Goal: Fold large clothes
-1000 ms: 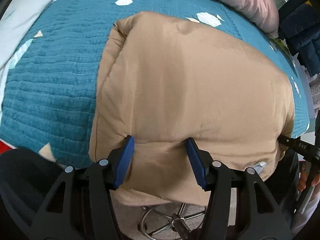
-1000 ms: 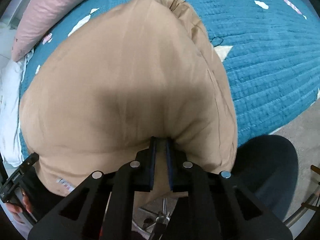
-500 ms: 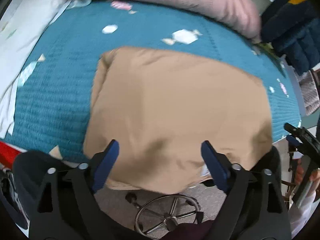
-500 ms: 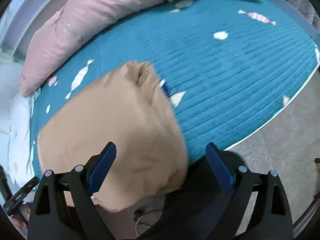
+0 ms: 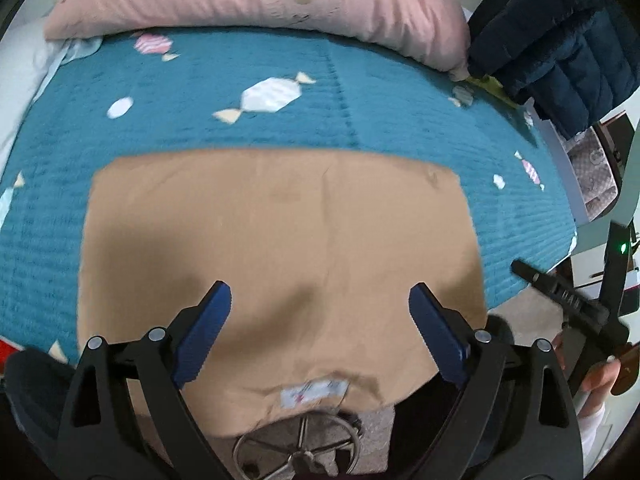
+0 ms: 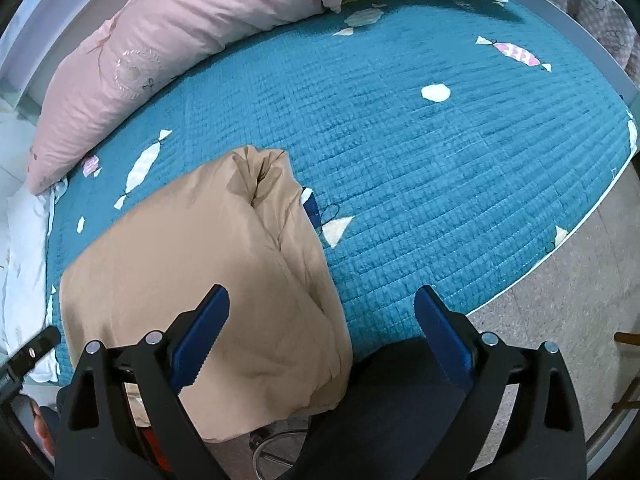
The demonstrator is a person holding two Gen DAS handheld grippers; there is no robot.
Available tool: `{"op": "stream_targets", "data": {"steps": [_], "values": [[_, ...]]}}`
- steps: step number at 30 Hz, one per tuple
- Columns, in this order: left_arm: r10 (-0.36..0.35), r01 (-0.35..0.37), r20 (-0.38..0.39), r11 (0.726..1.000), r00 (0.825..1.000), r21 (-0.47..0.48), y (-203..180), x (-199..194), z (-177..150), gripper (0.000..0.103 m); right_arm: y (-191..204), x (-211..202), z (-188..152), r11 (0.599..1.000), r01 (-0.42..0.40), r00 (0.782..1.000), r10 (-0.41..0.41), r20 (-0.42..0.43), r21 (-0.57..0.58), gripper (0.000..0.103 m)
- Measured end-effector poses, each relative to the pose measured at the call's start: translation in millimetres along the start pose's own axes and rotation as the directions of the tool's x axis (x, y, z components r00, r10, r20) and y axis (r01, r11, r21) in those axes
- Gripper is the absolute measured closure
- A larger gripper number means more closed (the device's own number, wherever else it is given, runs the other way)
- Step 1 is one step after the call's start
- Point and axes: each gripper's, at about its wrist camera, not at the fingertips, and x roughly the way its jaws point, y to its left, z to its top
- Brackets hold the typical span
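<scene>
A tan padded garment (image 5: 280, 248) lies folded into a thick rectangle on the teal quilt (image 5: 280, 120), its near edge with a white label hanging over the bed's front edge. It also shows in the right wrist view (image 6: 200, 280), bulky, with its folded end toward the middle of the bed. My left gripper (image 5: 320, 332) is open and empty, raised above the garment's near edge. My right gripper (image 6: 322, 332) is open and empty, above the garment's right side and the bed's edge. The right gripper's body shows at the right of the left wrist view (image 5: 568, 300).
A pink pillow (image 5: 260, 0) lies along the back of the bed, also in the right wrist view (image 6: 160, 52). A dark blue padded jacket (image 5: 560, 40) sits at the back right. A chair base (image 5: 296, 448) stands on the floor below the garment. Grey floor (image 6: 560, 300) lies right.
Both grippers opened, the right letting go of the tan garment, and pulled back and up. The garment has settled flat on the quilt.
</scene>
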Motion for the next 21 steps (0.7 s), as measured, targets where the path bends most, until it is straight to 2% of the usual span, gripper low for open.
{"op": "stream_targets", "data": {"steps": [5, 7, 8, 9, 11, 12, 13, 14, 15, 18, 21], "values": [[0.064, -0.061, 0.048, 0.997, 0.997, -0.051, 1, 36, 47, 0.012, 5, 5, -2, 1.000, -0.018, 1.000, 0.018, -0.008, 0.016, 0.013], [0.045, -0.041, 0.034, 0.995, 0.998, -0.096, 6, 54, 65, 0.013, 8, 6, -3, 0.998, -0.053, 0.998, 0.053, -0.016, 0.028, 0.013], [0.030, -0.027, 0.026, 0.994, 0.999, -0.106, 8, 61, 70, 0.018, 9, 7, -4, 0.997, -0.064, 0.998, 0.064, -0.018, 0.032, 0.013], [0.028, -0.028, -0.001, 0.993, 1.000, -0.115, 8, 71, 75, 0.035, 10, 7, -4, 0.997, -0.064, 0.998, 0.065, -0.020, 0.036, 0.013], [0.013, -0.018, -0.049, 0.994, 0.999, -0.112, 8, 85, 78, 0.051, 11, 9, -4, 0.997, -0.067, 0.997, 0.068, -0.023, 0.046, 0.013], [0.004, -0.011, -0.063, 0.994, 0.998, -0.109, 7, 90, 76, 0.063, 12, 10, -3, 0.996, -0.074, 0.997, 0.075, -0.025, 0.052, 0.013], [0.024, -0.031, -0.071, 0.995, 0.997, -0.091, 6, 97, 73, 0.073, 12, 12, -2, 0.996, -0.074, 0.997, 0.075, -0.027, 0.056, 0.013], [0.072, -0.077, -0.073, 0.995, 0.995, -0.066, 6, 106, 70, 0.095, 12, 13, -1, 0.996, -0.070, 0.997, 0.072, -0.029, 0.063, 0.013], [0.091, -0.096, -0.079, 0.993, 0.993, -0.061, 9, 115, 67, 0.102, 12, 14, 0, 0.995, -0.067, 0.997, 0.069, -0.030, 0.070, 0.013], [0.037, -0.049, -0.101, 0.991, 0.994, -0.121, 25, 128, 61, 0.103, 11, 16, 1, 0.994, -0.065, 0.997, 0.068, -0.036, 0.088, 0.013], [0.039, -0.047, -0.089, 0.995, 0.995, -0.092, 19, 96, 56, 0.103, 8, 13, -1, 0.994, -0.066, 0.997, 0.069, -0.029, 0.087, 0.013]]}}
